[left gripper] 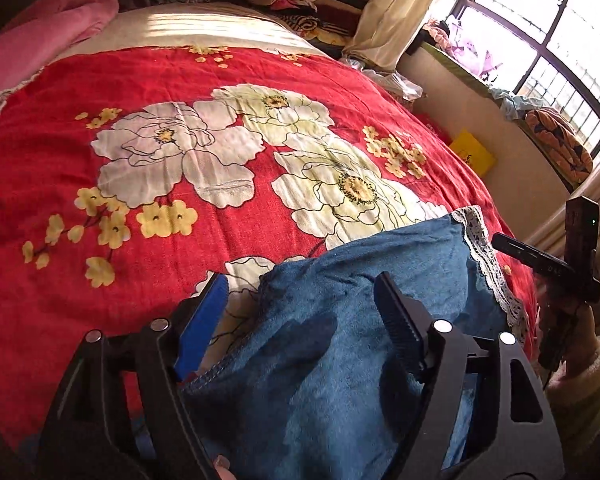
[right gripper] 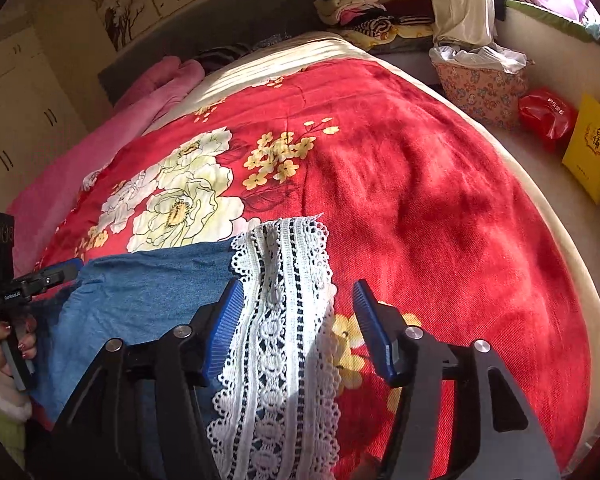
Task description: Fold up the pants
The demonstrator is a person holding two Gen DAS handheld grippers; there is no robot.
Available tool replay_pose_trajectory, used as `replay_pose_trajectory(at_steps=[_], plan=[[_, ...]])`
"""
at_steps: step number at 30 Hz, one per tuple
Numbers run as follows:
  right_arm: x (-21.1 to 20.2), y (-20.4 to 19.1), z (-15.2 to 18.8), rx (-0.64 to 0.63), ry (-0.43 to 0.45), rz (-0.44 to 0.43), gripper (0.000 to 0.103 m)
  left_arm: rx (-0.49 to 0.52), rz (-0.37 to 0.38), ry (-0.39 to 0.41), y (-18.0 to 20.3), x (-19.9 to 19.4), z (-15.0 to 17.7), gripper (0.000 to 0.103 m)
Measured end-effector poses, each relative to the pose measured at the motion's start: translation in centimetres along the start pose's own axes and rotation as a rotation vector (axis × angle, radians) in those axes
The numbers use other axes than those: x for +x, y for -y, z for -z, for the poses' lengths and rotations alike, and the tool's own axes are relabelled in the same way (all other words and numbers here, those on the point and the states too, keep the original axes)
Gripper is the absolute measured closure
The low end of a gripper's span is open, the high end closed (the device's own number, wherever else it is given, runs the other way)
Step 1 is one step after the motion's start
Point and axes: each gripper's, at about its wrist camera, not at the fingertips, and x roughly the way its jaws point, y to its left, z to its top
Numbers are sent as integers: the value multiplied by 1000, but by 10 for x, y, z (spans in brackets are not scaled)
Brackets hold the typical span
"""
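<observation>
We see the blue pants [left gripper: 340, 320] lying on the red floral bed [left gripper: 140, 240] at six o'clock, our left tool [left gripper: 300, 300] spread open over the cloth, gripping nothing, and our right tool [right gripper: 296, 312] likewise open, astride the lace hem [right gripper: 284, 280].

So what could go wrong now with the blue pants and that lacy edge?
1. Both hand-held grippers are open, the left and the right, so the blue pants may slump out of shape.
2. The white lace trim lies between the right one's pads; its holes could snag when the pads close.
3. The cloth looks rumpled on the red floral blanket, so a fold might come out crooked.
</observation>
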Motion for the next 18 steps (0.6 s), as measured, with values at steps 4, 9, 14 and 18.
replay_pose_trajectory(at_steps=[4,9,14,18], plan=[[-30,3,18,42,34,-19,42,-51,14,59,-4,-41,18,21],[-63,7,47,96,70,-15,39,-78,-24,120,-10,-90,47,10],[-79,7,76,129,63,-5,38,-163,-73,141,-33,-127,81,10],[-81,-1,96,146,40,-11,38,-218,-114,131,-51,-150,108,10]])
